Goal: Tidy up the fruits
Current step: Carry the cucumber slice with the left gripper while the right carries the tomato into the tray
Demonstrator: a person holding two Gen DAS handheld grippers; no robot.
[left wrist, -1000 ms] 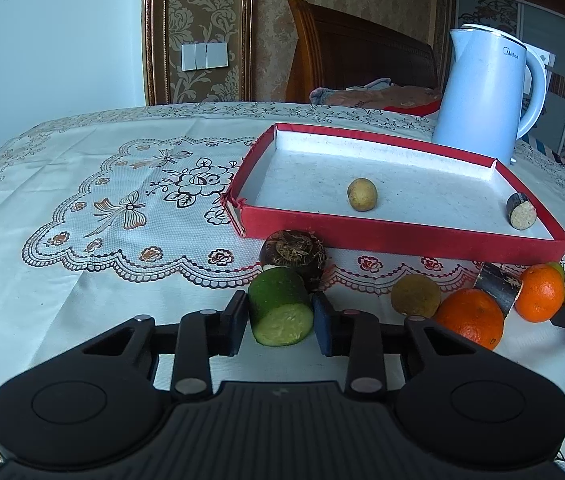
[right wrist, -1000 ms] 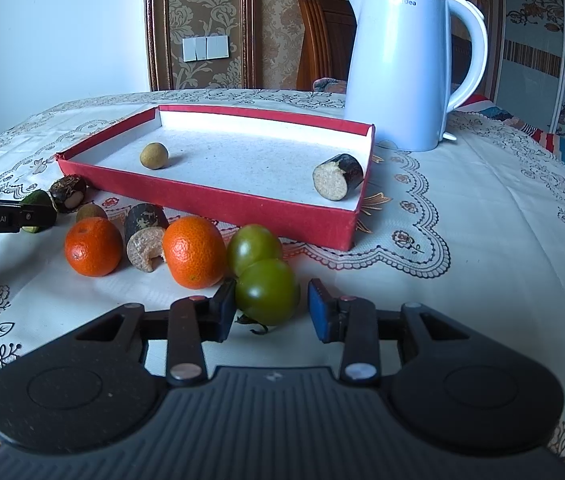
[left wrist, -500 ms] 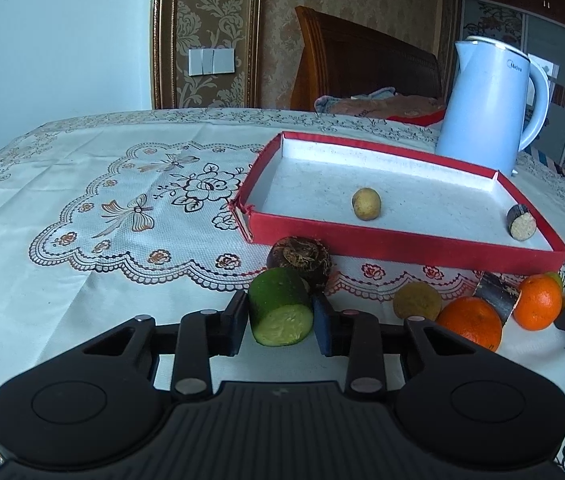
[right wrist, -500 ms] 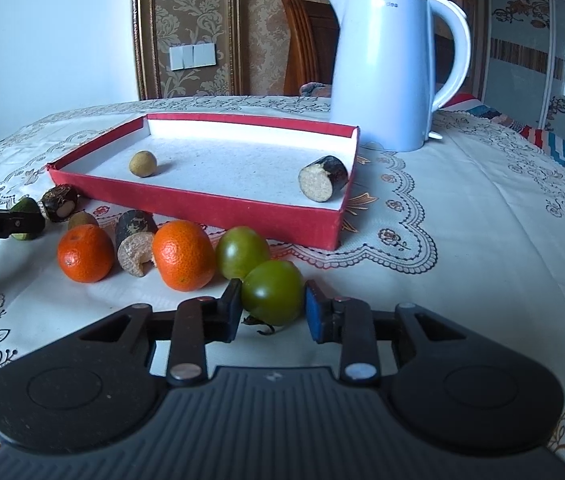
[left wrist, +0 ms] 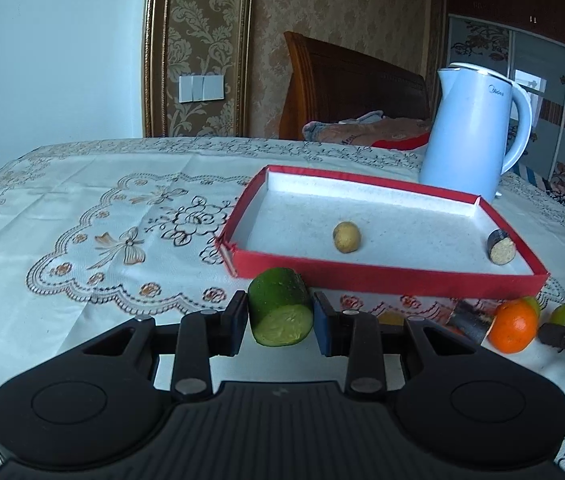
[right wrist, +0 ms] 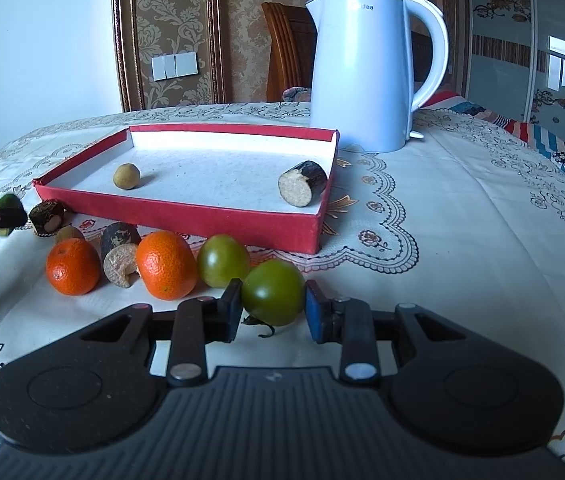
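The left tongs [left wrist: 281,317] have lifted the cucumber [left wrist: 280,306] off the bench, pinching it. The right tongs [right wrist: 272,305] have closed on the green fruit [right wrist: 273,291]. Both should go to the tray [left wrist: 382,280] next.

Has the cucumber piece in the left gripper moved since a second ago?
Yes. The cucumber piece, clamped in the left gripper, has been lifted: it sat low beside the dark round fruit, and now overlaps the red tray front wall.
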